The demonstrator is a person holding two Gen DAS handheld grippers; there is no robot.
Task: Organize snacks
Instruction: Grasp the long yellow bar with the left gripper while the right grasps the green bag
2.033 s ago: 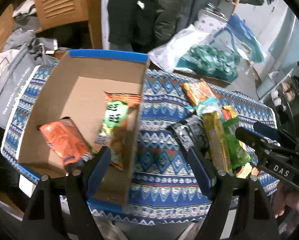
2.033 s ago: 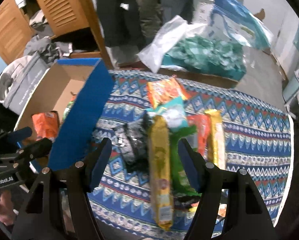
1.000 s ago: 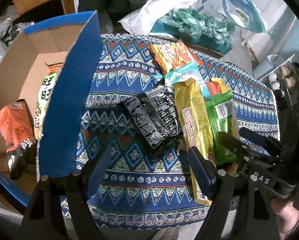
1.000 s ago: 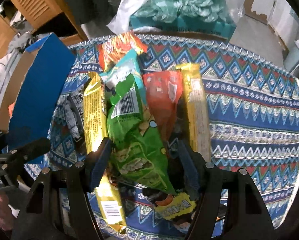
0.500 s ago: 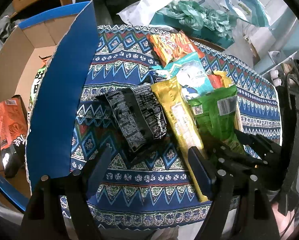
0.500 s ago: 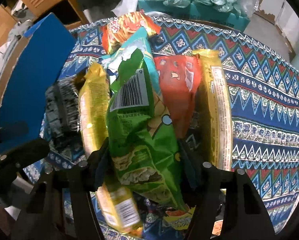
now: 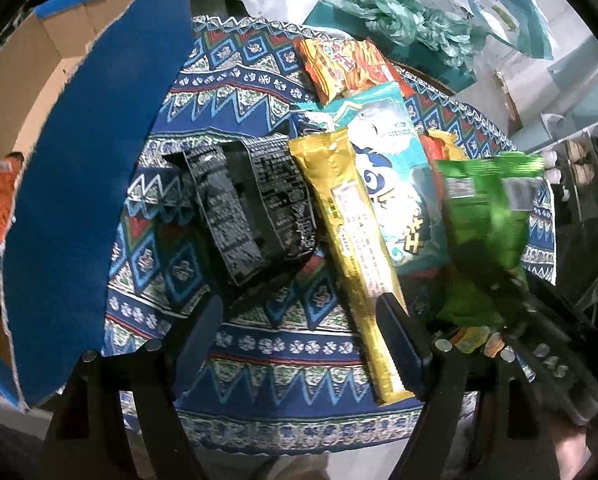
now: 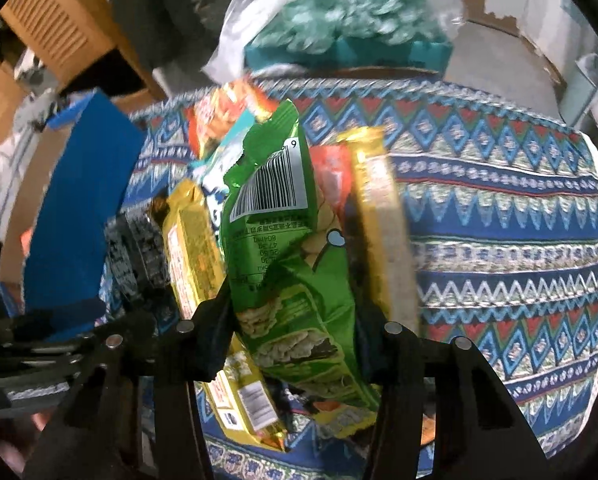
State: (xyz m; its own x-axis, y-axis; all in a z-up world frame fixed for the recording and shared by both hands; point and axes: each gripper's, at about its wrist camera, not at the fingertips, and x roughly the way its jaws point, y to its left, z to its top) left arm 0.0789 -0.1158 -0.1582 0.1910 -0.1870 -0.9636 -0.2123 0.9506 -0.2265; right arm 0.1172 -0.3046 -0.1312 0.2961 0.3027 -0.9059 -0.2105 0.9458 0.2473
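Note:
My right gripper [image 8: 295,344] is shut on a green snack bag [image 8: 283,240] and holds it up off the patterned tablecloth; the bag also shows blurred in the left wrist view [image 7: 487,220]. My left gripper [image 7: 299,340] is open and empty, above a black snack pack [image 7: 247,208] and a long yellow pack [image 7: 351,248]. A teal pack [image 7: 387,168] and an orange pack [image 7: 343,60] lie behind them. The cardboard box with blue outer walls [image 7: 79,168] stands at the left.
A second long yellow pack [image 8: 383,216] and a red pack [image 8: 331,172] lie right of the green bag. Plastic bags with teal contents [image 8: 339,32] sit behind the table. A wooden cabinet [image 8: 59,36] stands at the far left. The tablecloth [image 8: 499,240] extends to the right.
My right gripper closed on the green bag and lifted it from the pile. My left gripper moved from over the box to over the black and yellow packs.

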